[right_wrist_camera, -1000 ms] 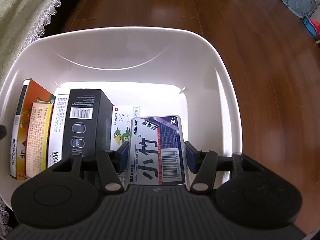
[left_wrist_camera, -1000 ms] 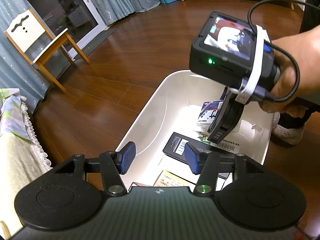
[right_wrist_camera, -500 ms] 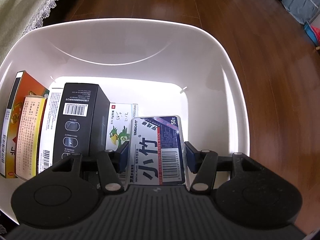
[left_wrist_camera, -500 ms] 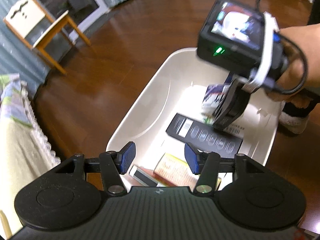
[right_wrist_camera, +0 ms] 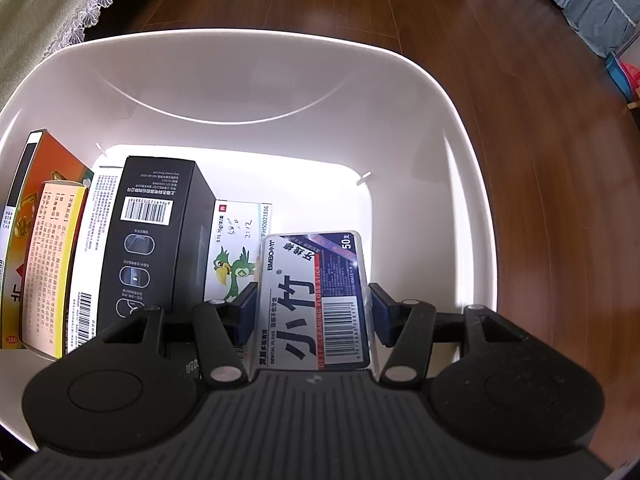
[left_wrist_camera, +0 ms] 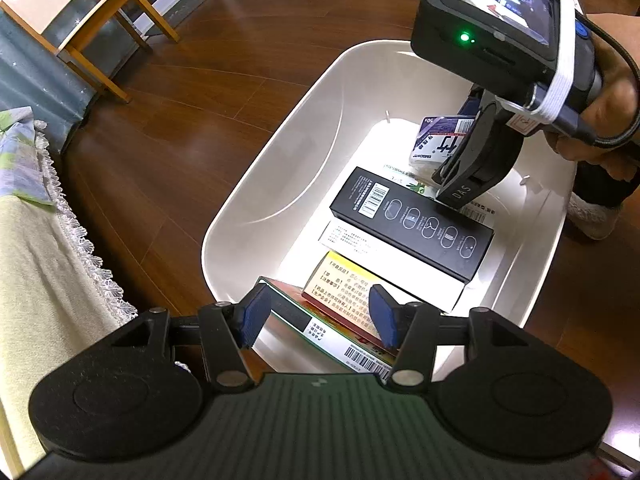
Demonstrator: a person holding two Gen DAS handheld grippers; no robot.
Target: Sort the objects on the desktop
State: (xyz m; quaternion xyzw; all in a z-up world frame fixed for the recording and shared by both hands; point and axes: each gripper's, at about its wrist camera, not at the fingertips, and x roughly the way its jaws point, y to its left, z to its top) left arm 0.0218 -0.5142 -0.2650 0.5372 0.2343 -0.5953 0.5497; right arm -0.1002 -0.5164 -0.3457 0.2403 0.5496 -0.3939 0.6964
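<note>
My right gripper (right_wrist_camera: 311, 312) is clenching a dental floss box (right_wrist_camera: 314, 300), its blue pads pressing both long sides, and I am holding it inside the white bin (right_wrist_camera: 248, 80), low over the right part of the floor; whether the box is touching the bottom I cannot tell; in the left wrist view the same right gripper (left_wrist_camera: 464, 148) is dipping into the far end of the bin (left_wrist_camera: 280, 176) with a hand (left_wrist_camera: 600, 112) wrapped around its handle, and the floss box (left_wrist_camera: 440, 140) is showing just beyond its fingers. My left gripper (left_wrist_camera: 318, 316) is hanging released over the near rim of the bin, its blue pads apart and gripping nothing. Inside the bin, a black box (right_wrist_camera: 152, 240) is lying just left of the floss box, partly over a white box with a green parrot (right_wrist_camera: 236, 252); further left a white leaflet box (right_wrist_camera: 90, 256), a yellow box (right_wrist_camera: 52, 264) and an orange-red box (right_wrist_camera: 28, 216) are lying side by side against the left wall. The bin is sitting on a dark wooden floor (right_wrist_camera: 540, 120); a lace-edged cloth (left_wrist_camera: 40, 280) is hanging at the left, and a small wooden chair (left_wrist_camera: 72, 20) is standing far left.
</note>
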